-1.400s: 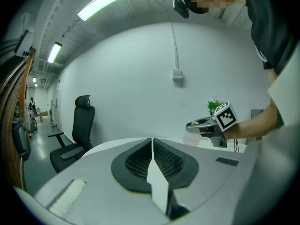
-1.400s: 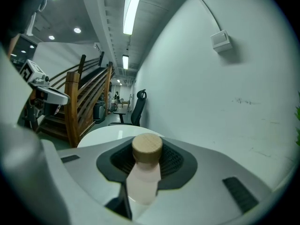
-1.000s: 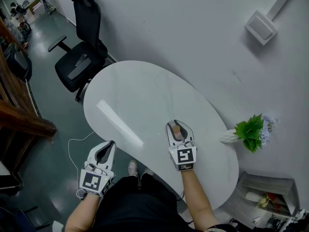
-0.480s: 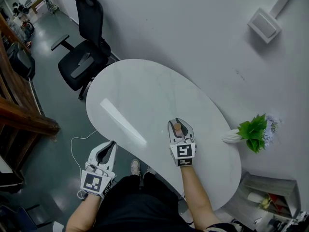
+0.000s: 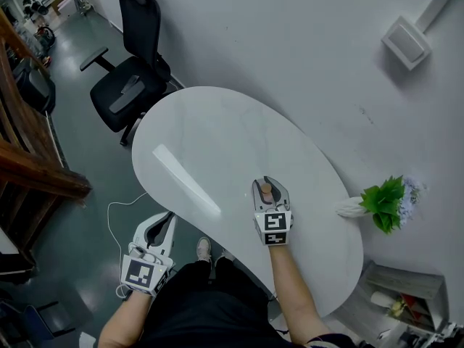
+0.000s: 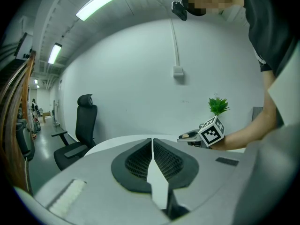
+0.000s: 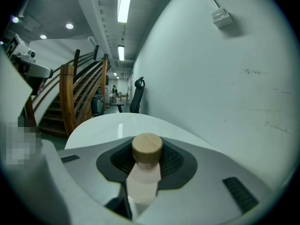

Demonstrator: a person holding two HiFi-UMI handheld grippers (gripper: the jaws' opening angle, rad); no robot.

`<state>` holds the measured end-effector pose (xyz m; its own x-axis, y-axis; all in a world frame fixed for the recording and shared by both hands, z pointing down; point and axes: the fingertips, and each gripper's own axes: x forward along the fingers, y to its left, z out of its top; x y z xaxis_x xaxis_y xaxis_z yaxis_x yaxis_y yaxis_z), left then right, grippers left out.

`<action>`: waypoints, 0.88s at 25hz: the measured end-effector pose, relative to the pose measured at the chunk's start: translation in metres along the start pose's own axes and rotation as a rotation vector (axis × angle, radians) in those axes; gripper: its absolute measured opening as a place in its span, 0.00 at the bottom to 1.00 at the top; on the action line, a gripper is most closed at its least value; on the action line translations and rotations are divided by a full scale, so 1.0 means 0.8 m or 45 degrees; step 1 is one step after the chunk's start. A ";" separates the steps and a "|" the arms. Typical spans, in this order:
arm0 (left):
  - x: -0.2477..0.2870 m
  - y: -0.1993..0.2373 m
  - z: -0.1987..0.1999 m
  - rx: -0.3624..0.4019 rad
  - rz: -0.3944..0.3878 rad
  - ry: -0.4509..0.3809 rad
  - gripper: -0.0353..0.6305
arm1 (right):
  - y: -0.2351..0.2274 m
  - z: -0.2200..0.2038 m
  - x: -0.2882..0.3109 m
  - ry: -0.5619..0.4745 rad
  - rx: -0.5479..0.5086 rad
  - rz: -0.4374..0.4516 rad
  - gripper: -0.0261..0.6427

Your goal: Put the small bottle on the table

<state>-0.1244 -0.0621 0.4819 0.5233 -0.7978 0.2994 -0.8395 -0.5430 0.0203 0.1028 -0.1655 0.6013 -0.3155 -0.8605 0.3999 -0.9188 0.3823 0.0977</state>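
The small bottle [image 7: 145, 171] is pale pink with a round wooden cap [image 7: 147, 147]. It stands upright between the jaws of my right gripper [image 7: 146, 165], which is shut on it. In the head view that right gripper [image 5: 267, 192] hovers over the near right part of the white oval table [image 5: 210, 147], the bottle [image 5: 266, 190] showing between its jaws. My left gripper [image 5: 161, 225] hangs below the table's near edge, off to the left, its jaws shut and empty. The left gripper view shows those jaws [image 6: 152, 154] closed together, and the right gripper [image 6: 197, 136] beyond them.
A black office chair [image 5: 132, 85] stands at the table's far left end. A white vase with green leaves [image 5: 383, 203] sits at the table's right end by the wall. A wooden stair rail [image 5: 32, 172] runs along the left. A white cable [image 5: 116, 216] lies on the floor.
My right gripper with the bottle has stayed almost where it was over the table; the view has shifted slightly. The left gripper has not moved.
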 end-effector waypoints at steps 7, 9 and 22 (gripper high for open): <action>0.001 0.003 -0.004 -0.001 0.002 0.020 0.07 | 0.001 -0.018 0.010 0.032 0.043 -0.006 0.19; 0.002 0.004 -0.005 -0.001 0.001 0.025 0.07 | 0.001 -0.021 0.011 0.037 0.055 -0.007 0.19; 0.003 0.004 -0.009 0.002 0.001 0.043 0.07 | -0.006 -0.035 0.019 0.058 0.073 -0.022 0.19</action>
<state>-0.1266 -0.0641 0.4895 0.5177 -0.7888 0.3314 -0.8395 -0.5430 0.0189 0.1087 -0.1708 0.6325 -0.2893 -0.8504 0.4395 -0.9366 0.3462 0.0534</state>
